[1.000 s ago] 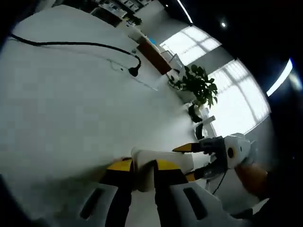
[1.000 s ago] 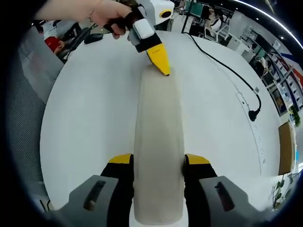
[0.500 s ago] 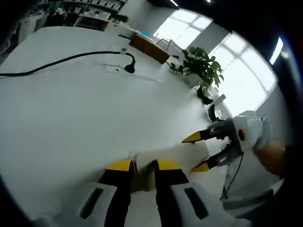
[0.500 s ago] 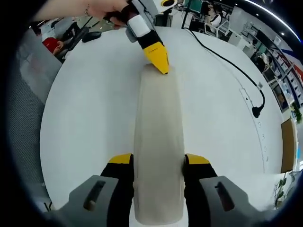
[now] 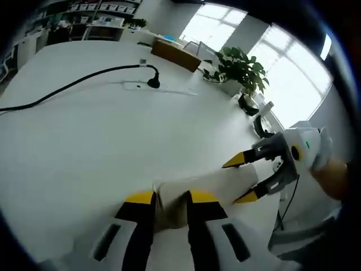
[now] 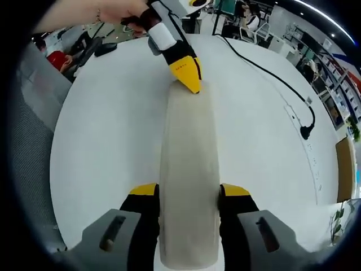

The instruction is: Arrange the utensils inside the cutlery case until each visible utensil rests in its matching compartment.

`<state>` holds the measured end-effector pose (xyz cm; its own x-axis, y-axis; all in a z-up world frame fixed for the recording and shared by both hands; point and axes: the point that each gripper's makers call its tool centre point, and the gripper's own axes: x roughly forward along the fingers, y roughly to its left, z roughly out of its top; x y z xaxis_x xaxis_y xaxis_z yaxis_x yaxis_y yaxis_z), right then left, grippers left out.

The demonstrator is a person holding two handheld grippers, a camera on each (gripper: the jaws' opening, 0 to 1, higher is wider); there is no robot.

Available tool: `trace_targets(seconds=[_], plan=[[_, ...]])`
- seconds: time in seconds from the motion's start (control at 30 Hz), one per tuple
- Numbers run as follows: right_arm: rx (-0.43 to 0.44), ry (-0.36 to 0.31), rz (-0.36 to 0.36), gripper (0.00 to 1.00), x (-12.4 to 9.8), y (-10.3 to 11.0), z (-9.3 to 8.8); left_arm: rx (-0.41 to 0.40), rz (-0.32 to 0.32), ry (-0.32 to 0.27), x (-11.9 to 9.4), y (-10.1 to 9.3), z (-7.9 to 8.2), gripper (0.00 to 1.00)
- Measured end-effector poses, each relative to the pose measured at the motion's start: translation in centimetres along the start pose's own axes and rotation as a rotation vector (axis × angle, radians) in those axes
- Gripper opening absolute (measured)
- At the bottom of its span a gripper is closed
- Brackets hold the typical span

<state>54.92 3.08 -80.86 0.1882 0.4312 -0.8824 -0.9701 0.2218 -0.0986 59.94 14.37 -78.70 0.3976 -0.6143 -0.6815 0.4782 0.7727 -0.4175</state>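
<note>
The cutlery case [image 6: 189,175] is a long, pale beige, closed case with rounded ends. It lies lengthwise on the white bench [image 6: 107,135], running straight away from my right gripper [image 6: 189,195] toward my left one. Whether any utensils are inside I cannot tell; the case is shut and opaque.

Right gripper view: my right fingers [image 6: 145,195] are clamped on the near end of the case, one yellow-tipped finger against each long side. At the far end, my left gripper [image 6: 189,79] meets the case tip with its yellow fingers drawn close together, and my hand [image 6: 121,11] holds its handle.

Left gripper view: my left gripper [image 5: 169,200] has its fingers nearly together, pinching the narrow end of the cutlery case [image 5: 220,183]. The case stretches off to the right, where my right gripper [image 5: 251,178] straddles it, one finger above and one below.

Farther out on the bench, a black cable [image 5: 79,82] curves across the surface and ends in a plug [image 5: 152,83]. Beyond the bench edge stands a potted plant [image 5: 240,70] before bright windows [image 5: 287,84].
</note>
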Motion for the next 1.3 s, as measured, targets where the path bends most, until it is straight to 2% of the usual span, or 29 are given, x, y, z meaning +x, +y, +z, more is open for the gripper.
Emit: trace_targets(seconds=[0.2,0.27,0.33,0.53,0.77,0.9,1.3], plan=[[-0.005,0.015,0.014,0.40,0.4,0.2,-0.5,-0.028,0.000,0.030,0.6,0.2,-0.8,0.22],[-0.011,0.023,0.018,0.40,0.5,0.2,-0.7,-0.001,0.015,0.029,0.6,0.4,-0.9,0.22],[-0.012,0.022,0.017,0.40,0.5,0.0,-0.9,-0.010,0.012,0.021,0.6,0.4,-0.7,0.23],[0.001,0.042,0.034,0.40,1.2,0.2,-1.4,-0.042,-0.012,0.028,0.9,0.3,-0.9,0.23],[0.031,0.035,0.051,0.39,1.2,0.6,-1.4,-0.074,-0.042,0.039,1.0,0.1,-1.2,0.19],[0.018,0.053,0.065,0.39,1.0,1.8,-1.5,-0.070,-0.039,0.058,0.4,-0.6,-2.1,0.19],[-0.059,0.056,0.110,0.40,1.0,5.1,-1.1,-0.100,-0.023,0.104,-2.8,-1.7,-6.5,0.19]])
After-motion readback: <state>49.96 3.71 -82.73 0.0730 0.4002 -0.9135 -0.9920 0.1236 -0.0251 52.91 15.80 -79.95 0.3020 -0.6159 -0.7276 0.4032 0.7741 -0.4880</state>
